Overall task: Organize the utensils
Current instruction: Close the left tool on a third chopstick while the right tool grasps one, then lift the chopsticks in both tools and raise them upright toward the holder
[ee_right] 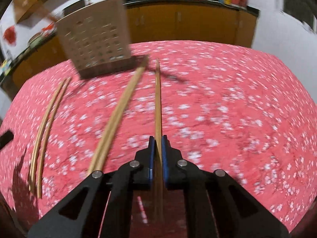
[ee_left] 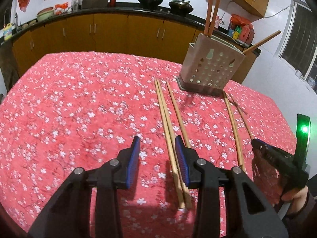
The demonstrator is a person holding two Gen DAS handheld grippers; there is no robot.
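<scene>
Two black claws with blue pads work over a table [ee_left: 59, 103] draped in a red cloth printed with white blossoms. Nearest, the left claw [ee_left: 157, 158] stands partly open, its pads astride a touching pair of pale wooden chopsticks [ee_left: 165, 123] lying lengthwise on the cloth; neither pad presses them. A third loose chopstick [ee_left: 178, 115] lies just right of that pair, passing by the right pad. Further right, the right claw [ee_right: 158, 150] is closed on a single wooden chopstick [ee_right: 158, 103], which runs away from it toward the far side; two more chopsticks [ee_right: 116, 117] lie just left of it.

Risks, as judged: the left claw may trap the third stick or pinch only one of the pair, since all three lie close; the right claw's stick, held near one end, may pivot or slip when lifted.

Farthest, the beige perforated plastic utensil holder [ee_left: 210, 67] stands upright near the table's far right edge. It contains two reddish-brown chopsticks [ee_left: 213, 8] standing up and one wooden chopstick [ee_left: 261, 41] leaning out to the right.
</scene>
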